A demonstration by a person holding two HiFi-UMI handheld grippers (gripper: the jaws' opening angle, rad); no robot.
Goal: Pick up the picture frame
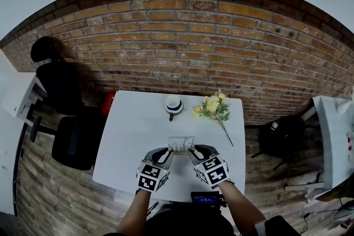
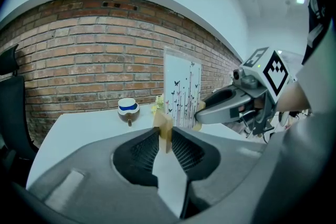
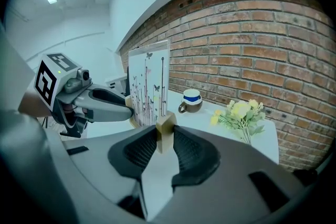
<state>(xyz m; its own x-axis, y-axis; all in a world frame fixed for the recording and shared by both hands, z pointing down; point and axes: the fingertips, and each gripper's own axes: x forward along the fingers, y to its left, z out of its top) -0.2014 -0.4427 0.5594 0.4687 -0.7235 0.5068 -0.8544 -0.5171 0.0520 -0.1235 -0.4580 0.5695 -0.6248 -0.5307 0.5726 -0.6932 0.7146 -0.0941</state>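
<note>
**Frame held at both ends.** The frame (image 1: pixel 182 144) stands upright over the near part of the surface (image 1: pixel 133 135). The left tongs (image 2: pixel 165 134) are closed to a narrow gap on the wooden left end of its base. The right tongs (image 3: pixel 164 131) grip the right end the same way. The cup (image 1: pixel 173 104) and flowers (image 1: pixel 213 106) lie farther back, well apart from it.

**Risks.** Each grip takes only a small wooden tip. Lifting unevenly or drawing the tongs apart could twist the frame or let one end slip. The tall panel could then tip toward the near edge.

**Unclear.** No view shows whether the base rests on the surface or hangs just clear of it. In the head view the tongs cover the base.
</note>
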